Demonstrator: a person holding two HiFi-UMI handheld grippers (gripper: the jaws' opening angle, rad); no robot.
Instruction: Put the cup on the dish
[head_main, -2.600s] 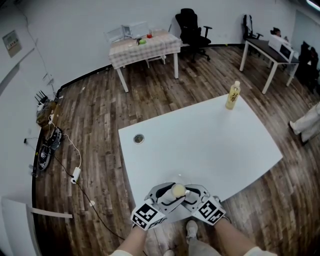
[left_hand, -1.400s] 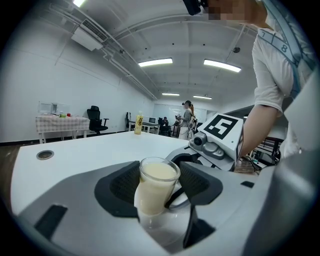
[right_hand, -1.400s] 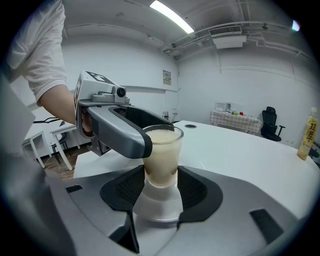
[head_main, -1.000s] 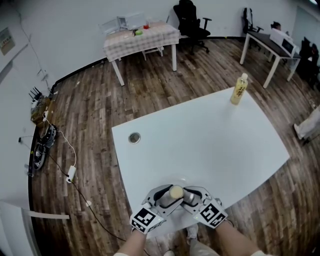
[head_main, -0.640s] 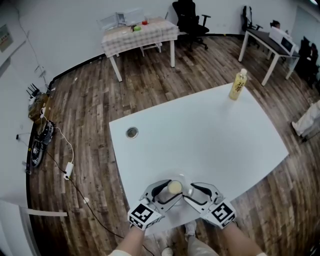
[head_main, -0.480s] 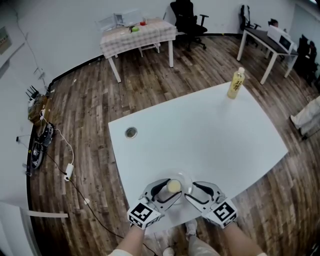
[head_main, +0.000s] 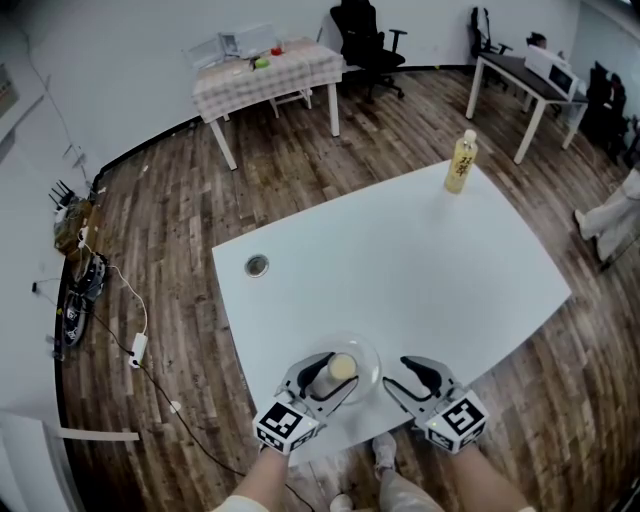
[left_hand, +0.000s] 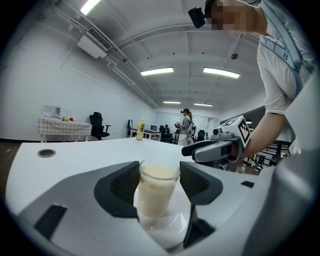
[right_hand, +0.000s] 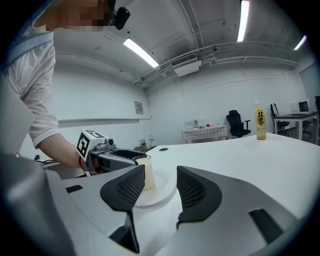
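A: Head view?
B: The cup (head_main: 341, 366) stands on the dish (head_main: 370, 350) at the table's (head_main: 400, 260) near edge, with the left gripper (head_main: 335, 372) around it.
A: Gripper views?
B: The left gripper view shows pads (left_hand: 125, 184) pinching the cup. The right gripper view shows the right gripper (right_hand: 161, 182) spread and empty, farther right than before.

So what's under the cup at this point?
The cup stands on a white dish, which rests on the white table. The dish's middle is covered by the cup, and the left gripper hides part of its rim.
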